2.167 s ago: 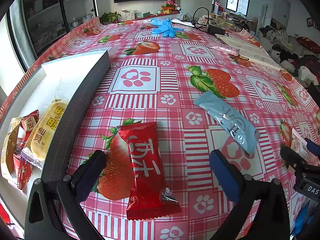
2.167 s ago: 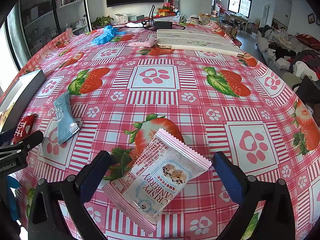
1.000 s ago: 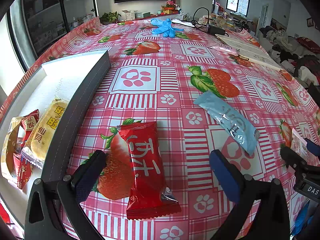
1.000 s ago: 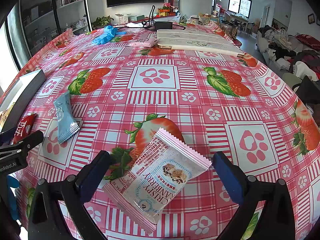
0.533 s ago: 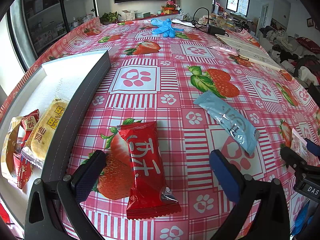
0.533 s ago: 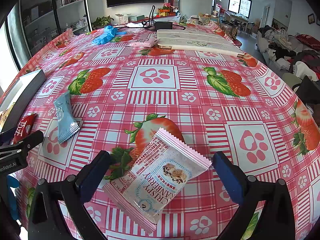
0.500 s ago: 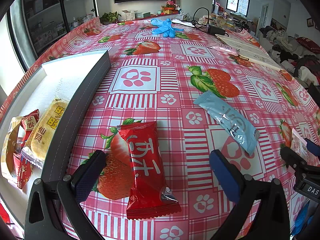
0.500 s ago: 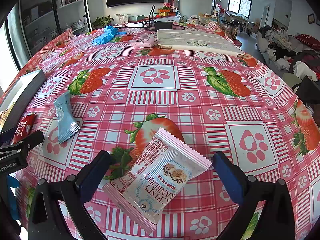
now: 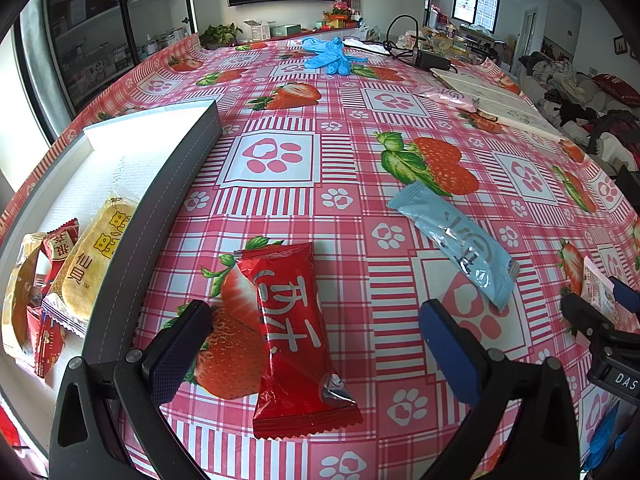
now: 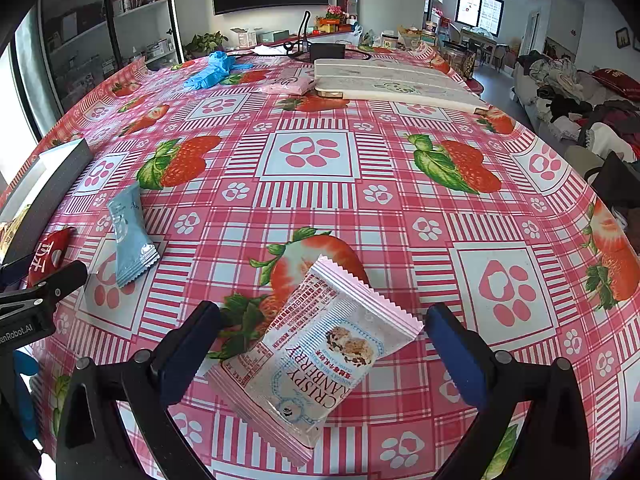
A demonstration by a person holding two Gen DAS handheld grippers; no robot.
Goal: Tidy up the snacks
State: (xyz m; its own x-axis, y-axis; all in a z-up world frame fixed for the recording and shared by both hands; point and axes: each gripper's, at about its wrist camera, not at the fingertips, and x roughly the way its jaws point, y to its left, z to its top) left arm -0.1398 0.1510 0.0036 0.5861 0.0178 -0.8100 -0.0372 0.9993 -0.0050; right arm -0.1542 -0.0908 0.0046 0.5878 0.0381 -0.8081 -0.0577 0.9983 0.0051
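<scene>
The left gripper point(image 9: 310, 354) hovers low over the tabletop point(image 9: 276, 160), its fingers point(image 9: 178, 350) spread wide and holding nothing. Between them lies a red snack packet point(image 9: 294, 336), flat on the strawberry-print cloth, touching neither finger. The right gripper point(image 10: 320, 354) is likewise wide open and empty, with a pink-edged cranberry crisp packet point(image 10: 316, 358) lying at an angle between its fingers point(image 10: 188, 354), clear of both.

Taking the red snack packet as the landmark: just to its left runs the dark wall of a white tray point(image 9: 168, 216), which holds a yellow rice-cracker packet point(image 9: 90, 260) and some small red and tan packets point(image 9: 48, 280) at its near end. To the right of the red packet and a little farther back lies a light blue sachet point(image 9: 456, 240), flat on the cloth. Well beyond the red packet, near the far edge, sit blue gloves point(image 9: 328, 56), a pink pouch point(image 9: 450, 96) and a long white board point(image 10: 392, 82).
</scene>
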